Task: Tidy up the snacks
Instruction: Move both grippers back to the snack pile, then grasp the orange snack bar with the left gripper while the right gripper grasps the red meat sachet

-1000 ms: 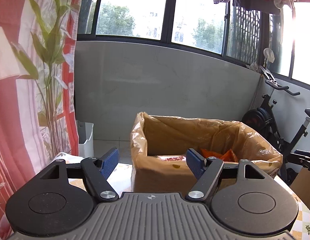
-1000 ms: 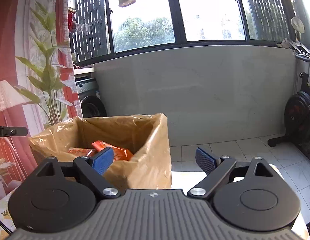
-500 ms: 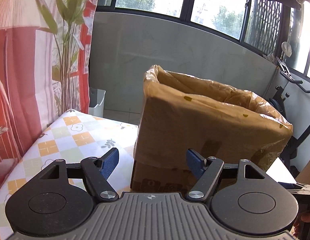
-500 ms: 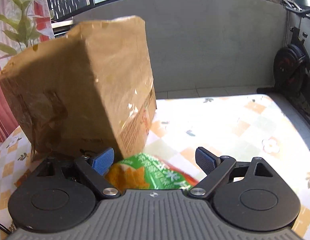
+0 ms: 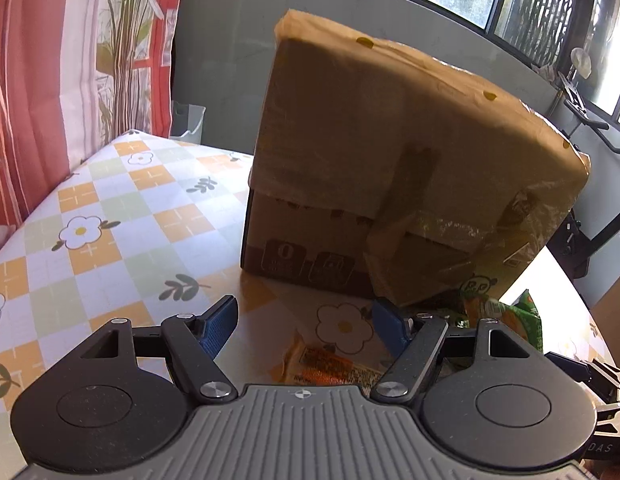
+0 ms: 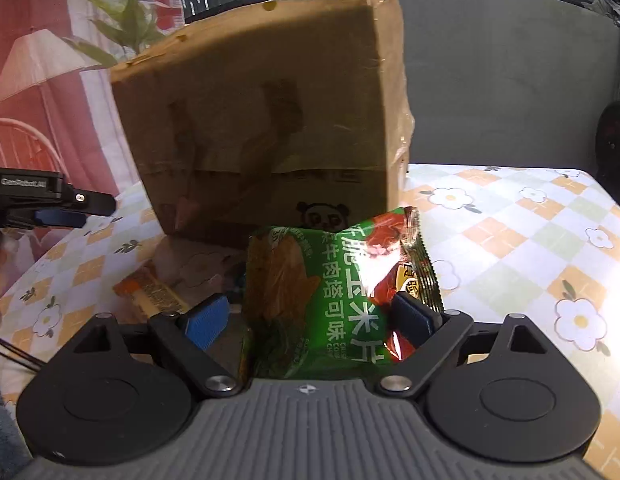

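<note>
Snacks lie on the checked tablecloth (image 6: 530, 240) just before the cardboard box (image 6: 269, 120). Your right gripper (image 6: 316, 322) is spread around the green chip bag (image 6: 334, 288), whether touching it you cannot tell. Your left gripper (image 5: 305, 326) is spread over the orange packet (image 5: 330, 364) near the box, gripping nothing.

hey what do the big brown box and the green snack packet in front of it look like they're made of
Box: apparently cardboard, matte brown, lined with a thin glossy plastic bag folded over its sides; it crinkles and glints. Green packet: likely plastic or foil film, glossy, with strong glare, crumpled folds and a serrated sealed edge.
</note>
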A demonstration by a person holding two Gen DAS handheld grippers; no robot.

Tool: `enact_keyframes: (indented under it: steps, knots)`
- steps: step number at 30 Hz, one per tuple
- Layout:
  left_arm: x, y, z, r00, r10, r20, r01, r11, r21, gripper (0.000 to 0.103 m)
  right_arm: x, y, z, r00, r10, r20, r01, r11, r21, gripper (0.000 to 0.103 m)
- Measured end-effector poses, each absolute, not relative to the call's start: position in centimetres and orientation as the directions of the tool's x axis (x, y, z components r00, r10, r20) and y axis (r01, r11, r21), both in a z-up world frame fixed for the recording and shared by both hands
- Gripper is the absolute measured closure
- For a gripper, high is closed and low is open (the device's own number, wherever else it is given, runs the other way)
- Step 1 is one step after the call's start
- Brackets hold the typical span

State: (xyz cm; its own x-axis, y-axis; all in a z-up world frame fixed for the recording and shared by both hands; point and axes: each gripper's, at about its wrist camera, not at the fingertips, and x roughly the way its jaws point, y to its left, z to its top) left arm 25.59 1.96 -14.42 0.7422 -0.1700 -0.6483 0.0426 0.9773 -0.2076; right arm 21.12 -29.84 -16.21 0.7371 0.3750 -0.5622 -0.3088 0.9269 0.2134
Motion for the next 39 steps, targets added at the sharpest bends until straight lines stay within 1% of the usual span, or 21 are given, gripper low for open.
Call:
enact_keyframes:
  steps: [5, 8, 12, 15, 16, 18, 22, 25, 28, 31, 35, 37, 39]
  knots:
    - [24.7, 1.9, -15.1, 0.721, -0.185, -0.668, 0.038, 0.973, -0.228, 0.027, 20.9, -29.5, -15.8, 0.687, 0.48, -0.545, -0.366, 0.877, 0.31, 0.012]
    - [24.4, 1.6, -15.3, 0.713, -0.189, -0.676, 0.04, 0.973, -0.229, 0.027, 20.5, -30.4, -15.4, 0.709, 0.473, -0.523, -0.348, 0.88, 0.325, 0.015]
    - [24.2, 1.0, -15.6, 0.705, -0.203, -0.68, 0.057, 0.971, -0.231, 0.027, 20.0, -31.5, -14.9, 0.809, 0.334, -0.484, -0.266, 0.942, 0.206, 0.015]
    - [24.0, 0.5, -15.9, 0.695, -0.216, -0.685, 0.075, 0.97, -0.23, 0.027, 19.8, -32.8, -15.3, 0.849, 0.212, -0.484, -0.162, 0.976, 0.143, 0.022]
    - [23.9, 0.4, -15.9, 0.694, -0.219, -0.686, 0.08, 0.97, -0.23, 0.027, 19.7, -33.3, -15.6, 0.867, 0.152, -0.474, -0.107, 0.987, 0.12, 0.024]
    - [23.9, 0.1, -16.2, 0.688, -0.223, -0.69, 0.085, 0.97, -0.229, 0.027, 19.7, -34.0, -16.0, 0.889, 0.068, -0.453, -0.029, 0.995, 0.093, 0.024]
    - [23.9, -0.1, -16.4, 0.683, -0.225, -0.695, 0.087, 0.97, -0.228, 0.027, 21.4, -35.2, -17.2, 0.865, 0.003, -0.502, 0.034, 0.997, 0.063, 0.024]
    - [23.7, 0.0, -16.4, 0.686, -0.221, -0.693, 0.082, 0.97, -0.228, 0.027, 23.2, -35.5, -18.4, 0.826, -0.01, -0.564, 0.036, 0.999, 0.034, 0.024]
    - [23.5, 0.2, -16.4, 0.689, -0.216, -0.691, 0.071, 0.97, -0.232, 0.027, 24.5, -34.9, -19.9, 0.777, 0.02, -0.63, 0.005, 0.999, 0.037, 0.024]
    - [23.5, 0.5, -16.5, 0.687, -0.209, -0.696, 0.057, 0.97, -0.235, 0.027, 23.7, -33.4, -20.0, 0.787, 0.059, -0.615, -0.069, 0.998, 0.008, 0.025]
    - [23.5, 0.3, -16.6, 0.68, -0.214, -0.701, 0.059, 0.969, -0.238, 0.027, 22.9, -32.3, -20.6, 0.771, 0.151, -0.619, -0.172, 0.985, 0.026, 0.028]
    - [23.3, 0.2, -16.5, 0.682, -0.223, -0.696, 0.073, 0.968, -0.238, 0.027, 22.7, -32.5, -21.1, 0.769, 0.114, -0.629, -0.132, 0.991, 0.019, 0.028]
    - [23.3, 0.2, -16.6, 0.681, -0.22, -0.698, 0.069, 0.969, -0.238, 0.027, 22.3, -33.2, -20.9, 0.786, 0.098, -0.61, -0.088, 0.995, 0.048, 0.028]
